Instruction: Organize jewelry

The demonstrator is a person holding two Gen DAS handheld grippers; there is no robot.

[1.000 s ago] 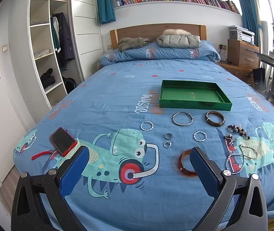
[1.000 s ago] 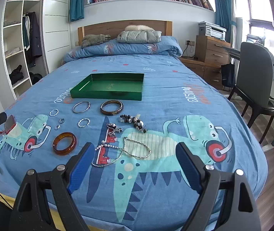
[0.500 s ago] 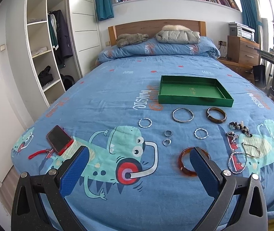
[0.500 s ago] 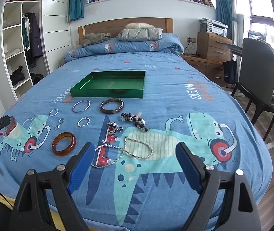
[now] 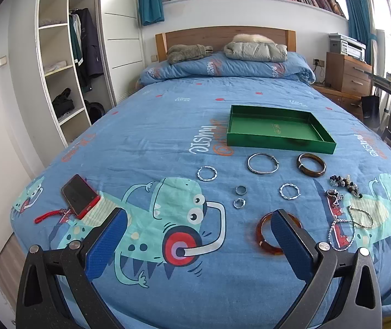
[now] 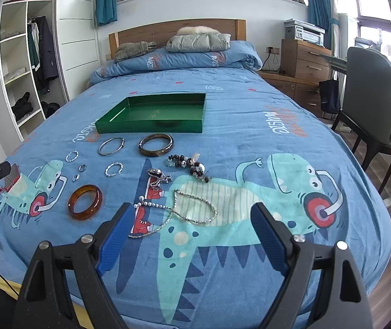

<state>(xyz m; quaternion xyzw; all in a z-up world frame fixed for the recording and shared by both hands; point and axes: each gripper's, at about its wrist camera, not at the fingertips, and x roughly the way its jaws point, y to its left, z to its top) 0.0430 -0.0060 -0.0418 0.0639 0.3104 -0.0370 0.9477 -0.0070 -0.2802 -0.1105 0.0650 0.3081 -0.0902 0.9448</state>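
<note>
I'm looking down the bed [image 5: 146,126] from its near edge, and over the last second both views have crept forward and dipped slightly, so the jewelry sits a little lower and nearer to my claws than it did. Nothing on the cover has shifted; only my viewpoint has. I read that as the approach just beginning, with no piece sorted yet.

The green tray [image 5: 277,140] lies far of the jewelry, right of centre, and looks empty. Near of it sit the silver bangle [image 5: 262,163] and the dark bangle [image 5: 311,165], then two twisted silver rings, two small finger rings [image 5: 241,190], a beaded bracelet [image 6: 188,164] and the chain necklaces [image 6: 192,209] to the right. A red phone [image 5: 80,196] lies at the near left.

My left claw [image 5: 199,226] is spread wide, holding nothing, and its right finger now overlaps the amber bangle [image 5: 266,234] in view; that looks like my first pickup. My right claw [image 6: 192,227] is equally wide and empty, hovering over the necklaces.
</note>
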